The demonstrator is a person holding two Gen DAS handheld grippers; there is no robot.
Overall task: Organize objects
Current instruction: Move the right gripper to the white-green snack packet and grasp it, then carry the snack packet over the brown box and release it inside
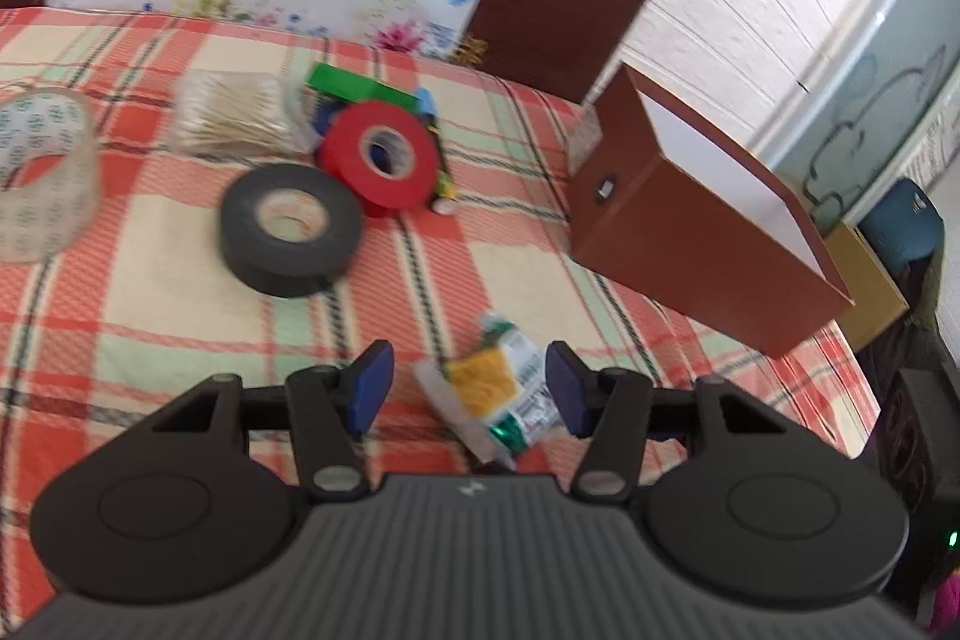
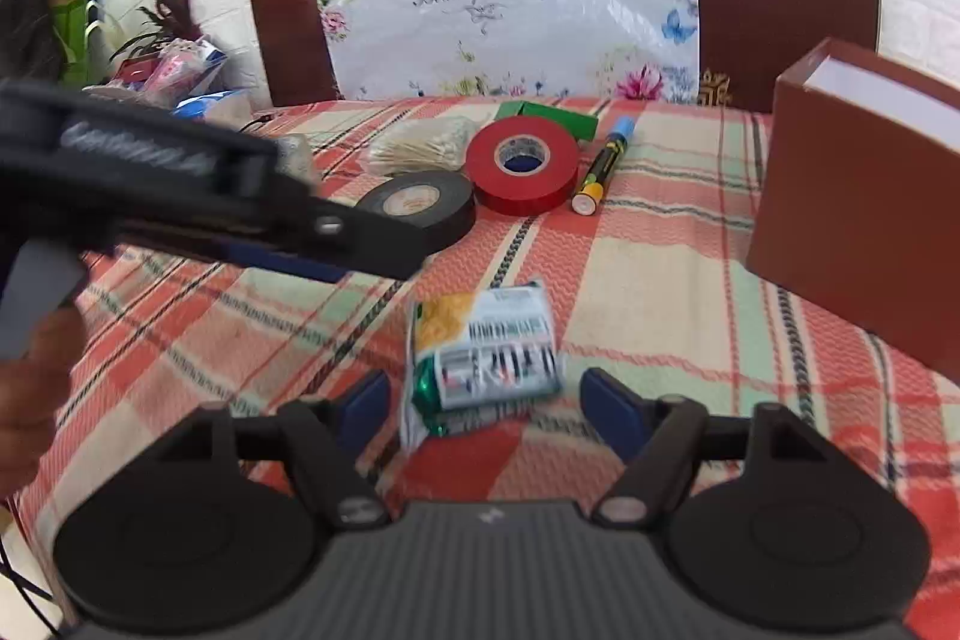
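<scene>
While both claws stand wide and hold nothing, the battery pack (image 2: 486, 358) lies on the plaid cloth (image 2: 660, 280) between the right gripper (image 2: 486, 400) fingers; left gripper (image 1: 468, 388) brackets it too, brown box (image 2: 858, 220) at 2 o'clock.

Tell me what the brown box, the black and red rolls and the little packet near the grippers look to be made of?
Brown box: probably smooth coated cardboard, with thin straight walls and a white inside. Black roll: matte, perhaps cloth or vinyl tape on a pale, likely card core. Red roll: glossier, looks like plastic electrical tape. Packet: thin printed plastic film, crinkled and shiny, with green foil-like patches.
</scene>
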